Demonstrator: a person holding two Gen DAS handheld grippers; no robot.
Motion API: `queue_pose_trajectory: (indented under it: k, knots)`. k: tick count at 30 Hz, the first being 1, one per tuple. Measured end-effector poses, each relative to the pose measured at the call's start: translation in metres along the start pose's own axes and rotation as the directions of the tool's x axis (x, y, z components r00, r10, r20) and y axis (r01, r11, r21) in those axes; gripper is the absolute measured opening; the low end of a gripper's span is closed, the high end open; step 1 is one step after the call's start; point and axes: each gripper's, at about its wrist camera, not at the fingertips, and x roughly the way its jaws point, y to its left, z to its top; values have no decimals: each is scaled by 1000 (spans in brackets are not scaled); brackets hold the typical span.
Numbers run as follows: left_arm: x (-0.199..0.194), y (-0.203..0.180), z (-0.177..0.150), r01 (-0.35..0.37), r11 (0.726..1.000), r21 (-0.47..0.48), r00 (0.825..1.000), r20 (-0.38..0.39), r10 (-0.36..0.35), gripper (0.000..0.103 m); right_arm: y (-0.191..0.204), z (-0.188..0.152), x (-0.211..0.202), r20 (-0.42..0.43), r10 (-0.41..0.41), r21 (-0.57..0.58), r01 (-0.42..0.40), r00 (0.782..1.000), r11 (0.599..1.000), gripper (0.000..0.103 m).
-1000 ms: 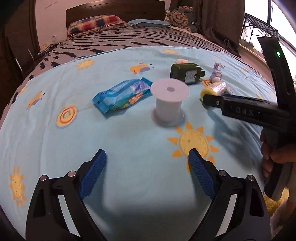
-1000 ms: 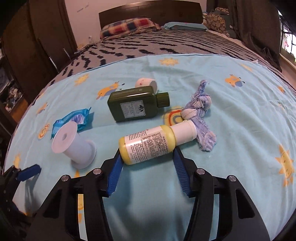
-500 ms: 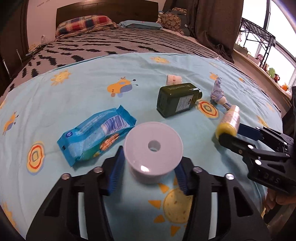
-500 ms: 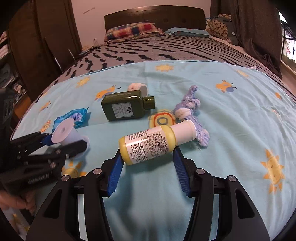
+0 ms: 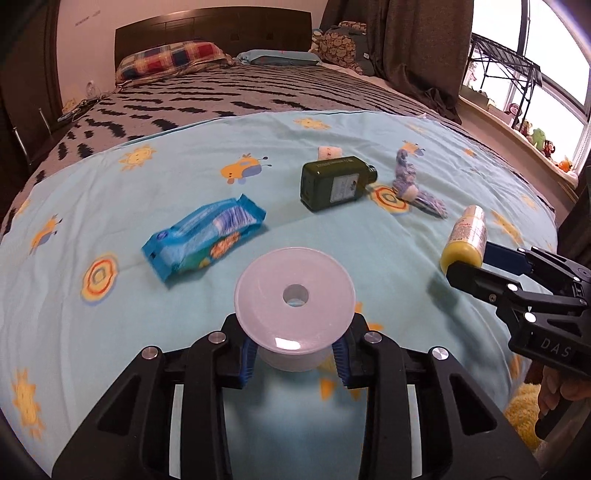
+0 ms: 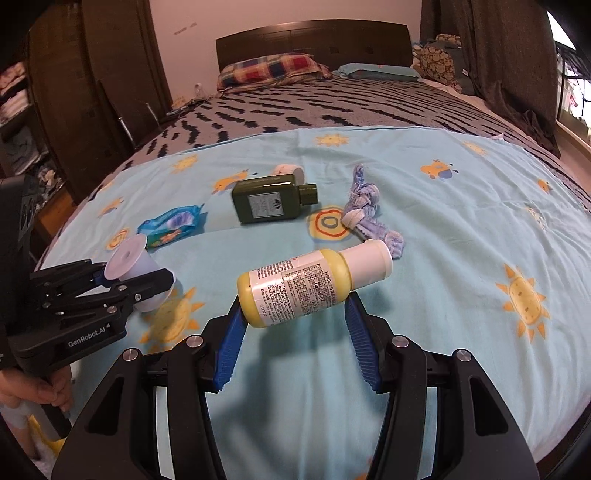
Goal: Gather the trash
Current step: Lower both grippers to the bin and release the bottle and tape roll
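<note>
A bedroom with a dark wooden headboard [image 5: 214, 29] and a plaid pillow [image 5: 173, 61] holds a bed covered by a light blue sheet [image 5: 110, 206] printed with suns and cartoon figures, spread over a black-and-grey zigzag blanket [image 5: 258, 92]. Near the middle of the sheet, the left gripper [image 5: 294, 360] is clamped on the core of a white plastic spool [image 5: 294, 293], its blue pads pressed against the barrel just under the wide top flange; the spool stands upright between them. To the right, the right gripper [image 6: 295, 328] grips a yellow bottle [image 6: 306, 284] with a white cap, held crosswise between its blue pads and raised off the sheet, the cap pointing to the right. Farther back on the sheet lies a dark green bottle [image 5: 334, 182] on its side, with a small white roll [image 5: 330, 152] just beyond it. A blue-and-white knotted rag [image 5: 408, 184] lies right of the green bottle, near a round target print. A blue wet-wipe packet [image 5: 203, 236] lies to the left of the spool, apart from it. At the far right a window [image 5: 546, 74] and a metal rack [image 5: 506, 77] stand beside dark curtains [image 5: 417, 44].
</note>
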Motion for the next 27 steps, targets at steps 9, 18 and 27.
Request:
queue_pose_trajectory:
  k: [9, 18, 27]
  knots:
    - [-66, -18, -51, -7, 1000, -3, 999, 31, 7, 32, 21, -38, -51, 14, 16, -16, -16, 1000, 1000, 55]
    - [-106, -45, -107, 12, 1000, -4, 999, 37, -12, 32, 31, -95, -92, -2, 30, -24, -30, 1000, 999, 55]
    - [-121, -62, -167, 26, 1000, -8, 1000, -4, -26, 32, 34, -151, -111, -44, 32, -14, -33, 999, 999, 55]
